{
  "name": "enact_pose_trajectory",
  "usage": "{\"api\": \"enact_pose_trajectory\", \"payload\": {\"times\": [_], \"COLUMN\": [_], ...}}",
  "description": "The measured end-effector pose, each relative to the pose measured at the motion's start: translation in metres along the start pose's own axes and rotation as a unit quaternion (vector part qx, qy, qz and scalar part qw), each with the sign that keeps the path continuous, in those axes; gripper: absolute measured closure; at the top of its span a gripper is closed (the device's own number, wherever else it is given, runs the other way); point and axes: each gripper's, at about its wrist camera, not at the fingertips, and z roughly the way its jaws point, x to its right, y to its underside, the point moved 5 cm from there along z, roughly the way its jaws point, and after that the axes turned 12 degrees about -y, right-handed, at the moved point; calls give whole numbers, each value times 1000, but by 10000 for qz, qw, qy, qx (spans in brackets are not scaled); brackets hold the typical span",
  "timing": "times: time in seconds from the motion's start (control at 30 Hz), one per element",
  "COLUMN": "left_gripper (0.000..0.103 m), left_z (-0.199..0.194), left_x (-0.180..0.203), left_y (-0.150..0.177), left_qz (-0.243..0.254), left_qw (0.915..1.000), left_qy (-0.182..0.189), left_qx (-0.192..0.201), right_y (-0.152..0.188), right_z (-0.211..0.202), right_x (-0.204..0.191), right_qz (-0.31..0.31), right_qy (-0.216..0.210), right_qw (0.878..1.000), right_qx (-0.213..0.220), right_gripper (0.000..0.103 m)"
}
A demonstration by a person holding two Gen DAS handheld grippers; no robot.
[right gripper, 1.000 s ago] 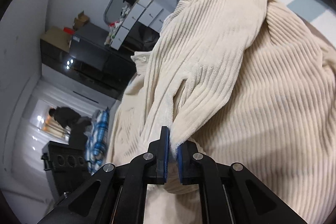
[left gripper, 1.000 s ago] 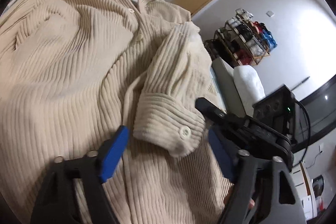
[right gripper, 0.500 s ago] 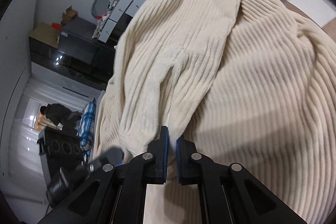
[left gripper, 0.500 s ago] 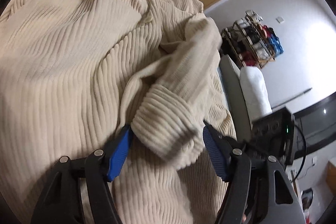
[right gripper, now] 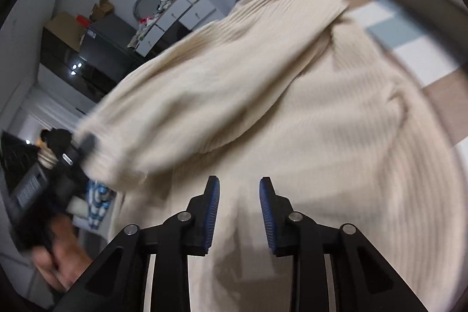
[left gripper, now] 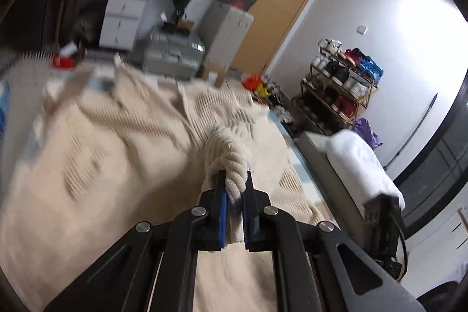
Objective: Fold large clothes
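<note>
Left wrist view: left gripper [left gripper: 235, 180] clenched on ribbed sleeve cuff [left gripper: 231, 158], cuff bunched between blue pads. Cream corduroy shirt [left gripper: 96, 154] spread over bed, blurry. Shoe rack [left gripper: 340, 84] by wall, wooden door [left gripper: 280, 5] behind.

Right wrist view: right gripper [right gripper: 239, 186] jaws opening, nothing pinched between them, shirt body [right gripper: 321, 136] right under. Sleeve stretched off to left, other gripper [right gripper: 73, 154] holding cuff end there, person's hand [right gripper: 63, 253] below it.
</note>
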Motion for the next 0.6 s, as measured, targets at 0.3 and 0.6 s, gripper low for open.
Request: {"api": "enact_pose_trajectory", "payload": {"times": [0.3, 0.6], "left_gripper": [99, 99], "left_z": [85, 82], "left_x": [-137, -126], "left_y": [-2, -13], "left_qz": [-846, -953], "left_qw": [9873, 9906], "left_qy": [-966, -620], "left_qx": [-938, -767], "right_y": [-10, -25], "right_z": [-38, -48], "right_x": [33, 75], "right_qz": [90, 58], "right_qy": [916, 1577], "right_qw": [9951, 9872], "right_qx": [371, 214], "right_gripper": [68, 65]}}
